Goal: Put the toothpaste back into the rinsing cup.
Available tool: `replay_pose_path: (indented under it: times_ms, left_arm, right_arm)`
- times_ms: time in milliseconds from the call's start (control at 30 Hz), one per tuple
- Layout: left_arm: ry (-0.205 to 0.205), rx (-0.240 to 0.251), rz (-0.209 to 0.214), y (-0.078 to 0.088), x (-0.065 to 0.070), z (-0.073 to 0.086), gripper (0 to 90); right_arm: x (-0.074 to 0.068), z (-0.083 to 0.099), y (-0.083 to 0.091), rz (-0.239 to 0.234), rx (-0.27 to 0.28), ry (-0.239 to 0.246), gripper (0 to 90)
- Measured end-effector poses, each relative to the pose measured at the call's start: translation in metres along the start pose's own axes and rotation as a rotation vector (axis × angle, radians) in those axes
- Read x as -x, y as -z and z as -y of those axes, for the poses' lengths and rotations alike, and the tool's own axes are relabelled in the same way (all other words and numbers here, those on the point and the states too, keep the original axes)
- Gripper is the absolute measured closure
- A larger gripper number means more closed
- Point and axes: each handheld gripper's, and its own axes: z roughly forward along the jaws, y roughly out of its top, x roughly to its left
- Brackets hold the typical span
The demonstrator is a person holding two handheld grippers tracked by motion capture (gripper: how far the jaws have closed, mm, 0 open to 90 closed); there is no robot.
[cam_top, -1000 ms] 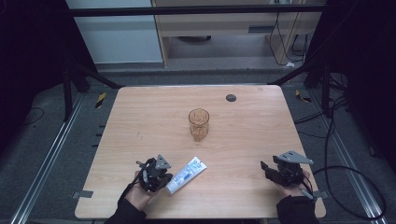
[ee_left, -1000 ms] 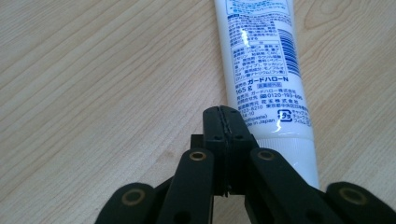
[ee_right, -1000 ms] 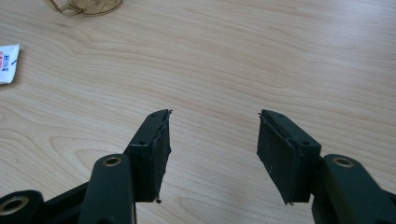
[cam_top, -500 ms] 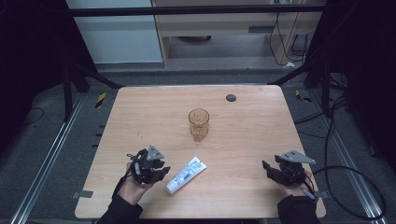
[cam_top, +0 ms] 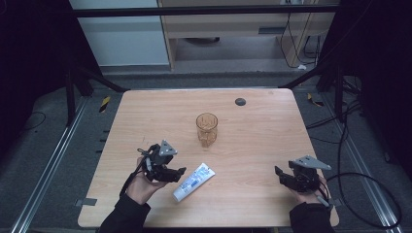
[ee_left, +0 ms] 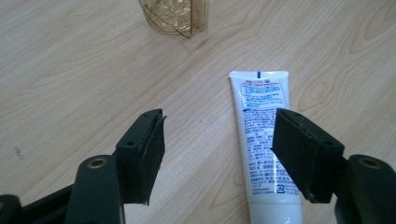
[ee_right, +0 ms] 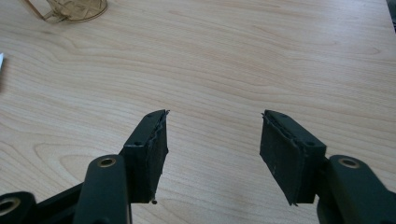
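A white toothpaste tube (cam_top: 193, 181) (ee_left: 265, 140) with blue print lies flat near the table's front, its crimped end pointing toward an amber cut-glass tumbler (cam_top: 206, 129) (ee_left: 173, 17) that stands upright mid-table. My left gripper (cam_top: 180, 172) (ee_left: 219, 154) is open just left of the tube; in its own view the right jaw hangs over the tube's edge and nothing is held. My right gripper (cam_top: 280, 177) (ee_right: 212, 149) is open above bare wood at the front right, with the tumbler (ee_right: 74, 9) far off at its upper left.
The wooden table (cam_top: 272, 131) has a small dark round disc (cam_top: 240, 101) near its back edge. Black frame bars and cables surround the table, with a cable (cam_top: 369, 194) trailing from the right gripper over the right side.
The left gripper has lifted and moved back and left, turning so its jaws point right at the tube. The tube, tumbler and right gripper have stayed put.
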Motion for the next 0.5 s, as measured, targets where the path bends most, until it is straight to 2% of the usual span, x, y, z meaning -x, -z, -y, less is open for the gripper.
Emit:
replay_pose_path:
  times_ms: [233,400,500]
  left_arm:
    - [-0.029,-0.038,0.012,-0.006,0.006,-0.013,28.4]
    - [-0.034,-0.054,0.021,-0.013,0.008,-0.016,26.1]
    - [-0.045,-0.082,0.023,-0.020,0.011,-0.018,25.2]
  right_arm:
    - [0.001,0.000,0.000,0.001,-0.003,-0.007,40.7]
    - [0.002,0.000,0.000,0.004,-0.005,-0.003,40.6]
    - [0.001,0.001,-0.001,0.004,-0.007,0.000,40.4]
